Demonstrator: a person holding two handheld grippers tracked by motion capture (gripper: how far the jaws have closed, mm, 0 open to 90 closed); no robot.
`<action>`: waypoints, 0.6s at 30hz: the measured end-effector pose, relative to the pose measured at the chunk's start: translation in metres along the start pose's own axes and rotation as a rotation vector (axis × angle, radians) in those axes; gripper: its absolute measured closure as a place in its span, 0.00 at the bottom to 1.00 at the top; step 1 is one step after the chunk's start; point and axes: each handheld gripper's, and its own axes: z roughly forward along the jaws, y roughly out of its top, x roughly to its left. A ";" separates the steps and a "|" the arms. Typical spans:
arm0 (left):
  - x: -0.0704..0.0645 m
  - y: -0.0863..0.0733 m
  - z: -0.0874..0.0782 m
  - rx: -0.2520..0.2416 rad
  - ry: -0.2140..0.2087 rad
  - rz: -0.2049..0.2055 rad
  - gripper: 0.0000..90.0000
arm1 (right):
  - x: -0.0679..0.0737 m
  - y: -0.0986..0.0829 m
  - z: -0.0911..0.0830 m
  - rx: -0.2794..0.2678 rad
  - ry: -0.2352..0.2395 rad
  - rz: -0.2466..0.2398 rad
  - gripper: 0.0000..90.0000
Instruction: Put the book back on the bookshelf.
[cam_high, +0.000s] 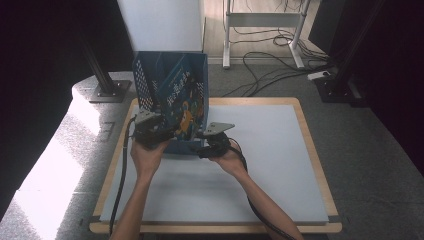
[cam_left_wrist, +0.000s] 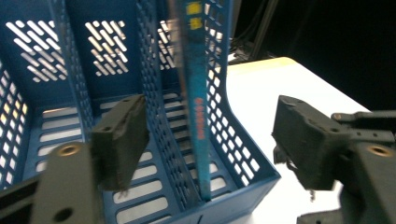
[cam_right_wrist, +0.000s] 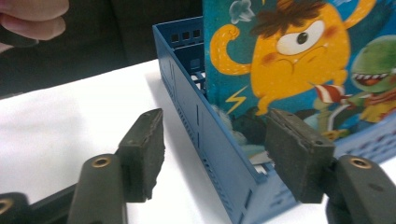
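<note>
A blue plastic file rack (cam_high: 144, 82) stands upright at the back left of the white table. A picture book (cam_high: 182, 102) with a yellow one-eyed monster on its cover (cam_right_wrist: 299, 60) stands in the rack's right-hand slot. In the left gripper view the book shows edge-on (cam_left_wrist: 196, 102). My left gripper (cam_high: 159, 131) (cam_left_wrist: 212, 140) is open at the rack's front. One jaw is over the middle slot and the other is outside the right wall, so the book stands between them. My right gripper (cam_high: 201, 142) (cam_right_wrist: 219, 156) is open and straddles the rack's front right corner (cam_right_wrist: 219, 154).
The white mat (cam_high: 260, 165) has bare room to the right and in front of the rack. Its wooden rim (cam_high: 315, 150) runs round it. Fingers of the person's left hand (cam_right_wrist: 28, 18) show beyond the rack. Cables (cam_high: 270, 65) and a white frame (cam_high: 265, 20) are on the floor behind.
</note>
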 end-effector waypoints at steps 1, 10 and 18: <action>0.000 0.000 -0.001 0.006 -0.012 0.001 0.24 | 0.000 0.000 -0.002 0.000 -0.006 -0.003 0.36; -0.004 -0.006 -0.007 0.036 -0.065 0.019 0.16 | 0.000 0.000 -0.022 0.031 -0.039 -0.033 0.26; -0.008 -0.013 -0.017 0.027 -0.094 0.050 0.09 | -0.002 -0.004 -0.038 0.048 -0.038 0.009 0.15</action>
